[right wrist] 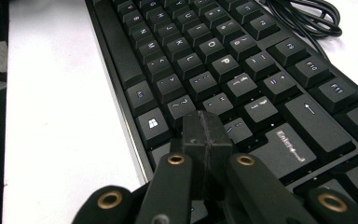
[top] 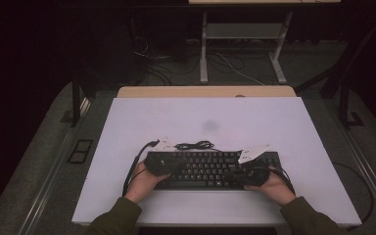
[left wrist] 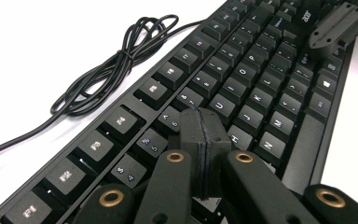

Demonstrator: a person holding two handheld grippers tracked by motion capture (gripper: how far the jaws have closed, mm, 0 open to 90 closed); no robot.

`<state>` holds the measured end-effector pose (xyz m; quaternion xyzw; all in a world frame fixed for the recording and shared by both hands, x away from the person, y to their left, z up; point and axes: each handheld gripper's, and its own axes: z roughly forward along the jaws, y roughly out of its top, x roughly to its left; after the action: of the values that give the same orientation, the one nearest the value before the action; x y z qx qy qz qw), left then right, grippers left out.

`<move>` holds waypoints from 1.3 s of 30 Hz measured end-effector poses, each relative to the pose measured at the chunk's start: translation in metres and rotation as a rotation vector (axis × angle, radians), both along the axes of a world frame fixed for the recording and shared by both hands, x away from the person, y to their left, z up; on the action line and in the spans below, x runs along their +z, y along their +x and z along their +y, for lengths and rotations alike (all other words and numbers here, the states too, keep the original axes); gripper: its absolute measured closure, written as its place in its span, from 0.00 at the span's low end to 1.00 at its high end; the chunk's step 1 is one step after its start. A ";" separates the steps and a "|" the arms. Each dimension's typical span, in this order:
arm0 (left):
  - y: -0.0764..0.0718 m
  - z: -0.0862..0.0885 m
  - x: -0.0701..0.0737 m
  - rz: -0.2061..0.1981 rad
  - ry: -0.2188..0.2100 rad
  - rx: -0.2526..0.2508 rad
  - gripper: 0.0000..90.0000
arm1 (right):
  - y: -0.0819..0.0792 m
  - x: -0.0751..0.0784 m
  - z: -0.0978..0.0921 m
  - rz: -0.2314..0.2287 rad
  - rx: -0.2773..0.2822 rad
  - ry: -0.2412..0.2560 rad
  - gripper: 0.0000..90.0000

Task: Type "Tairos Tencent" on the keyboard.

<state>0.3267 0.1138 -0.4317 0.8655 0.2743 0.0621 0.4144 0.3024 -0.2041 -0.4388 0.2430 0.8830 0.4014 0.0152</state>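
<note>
A black keyboard [top: 203, 169] lies near the front of the white table top [top: 205, 120]. My left gripper [top: 162, 162] hovers over the keyboard's left part, shut with nothing between its jaws. In the left gripper view the closed tips of the left gripper [left wrist: 201, 122] sit just above the keyboard [left wrist: 242, 79] near the Y and H keys. My right gripper [top: 249, 169] is over the keyboard's right part, also shut and empty. In the right gripper view the tips of the right gripper [right wrist: 204, 125] hang above the keyboard [right wrist: 223, 60] near the shift row, left of Enter.
The keyboard's black cable [top: 195, 145] lies coiled just behind it, cable [left wrist: 116, 60] beside the function row and cable [right wrist: 307, 16] at the top right. A wooden desk edge [top: 205, 91] borders the far side. Table legs and cords stand on the floor beyond.
</note>
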 end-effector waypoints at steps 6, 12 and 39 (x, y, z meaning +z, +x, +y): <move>-0.001 0.004 0.002 0.002 -0.023 0.017 0.91 | 0.000 0.000 0.000 0.000 0.002 0.001 0.99; -0.005 0.008 0.003 -0.006 -0.038 0.028 0.68 | -0.001 0.003 0.000 -0.001 0.009 0.024 0.99; -0.014 0.028 0.004 -0.012 -0.084 0.102 0.40 | 0.016 0.011 0.001 0.000 -0.089 0.143 0.41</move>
<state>0.3127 0.1423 -0.4275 0.8319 0.3180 0.0766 0.4483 0.3188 -0.2029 -0.4277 0.2825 0.8403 0.4625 0.0158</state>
